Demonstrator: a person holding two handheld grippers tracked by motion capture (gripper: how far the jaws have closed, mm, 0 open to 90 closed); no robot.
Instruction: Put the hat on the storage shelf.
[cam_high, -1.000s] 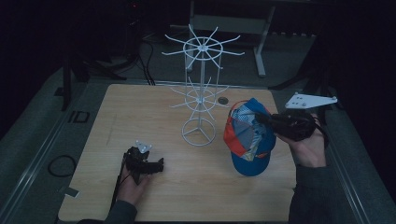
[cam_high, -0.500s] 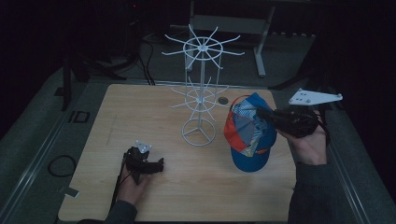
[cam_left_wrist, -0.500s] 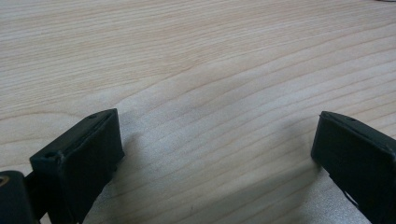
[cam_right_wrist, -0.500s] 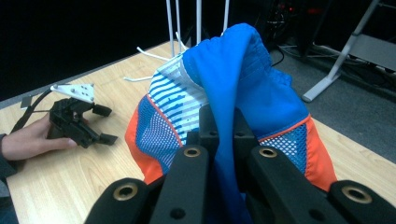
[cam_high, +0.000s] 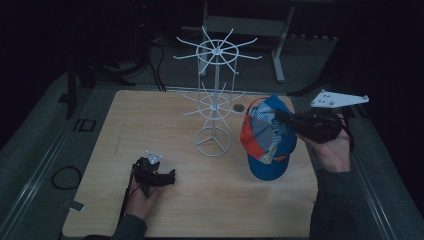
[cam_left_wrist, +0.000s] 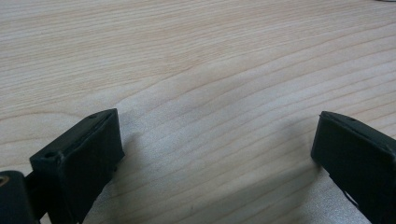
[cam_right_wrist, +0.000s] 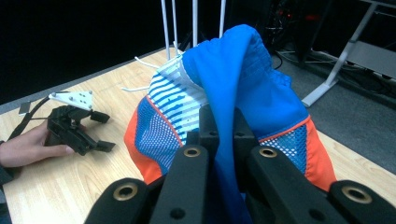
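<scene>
The wooden table (cam_high: 150, 125) takes up most of the high view, with a white wire rack (cam_high: 215, 95) standing upright near its middle on a ring base, thin arms spread in two tiers. Just right of the rack's base is the cap (cam_high: 267, 135), blue with orange edges and striped panels, lifted so its crown faces the rack while its blue brim hangs toward the table's right side. The high view gives this layout but not the grip itself; the right gripper view does, showing the cap (cam_right_wrist: 233, 84) bunched up close with the rack's white rods rising behind it. There the right gripper (cam_right_wrist: 220, 128) has its jaws pressed together on a fold of the blue fabric, pinching the cap. From above, the right gripper (cam_high: 287, 120) is held in a hand at the table's right edge. The left gripper (cam_high: 167, 176) rests low on the table near the front left, well apart from the cap. In the left gripper view its jaws stand spread wide over bare wood, holding nothing.
</scene>
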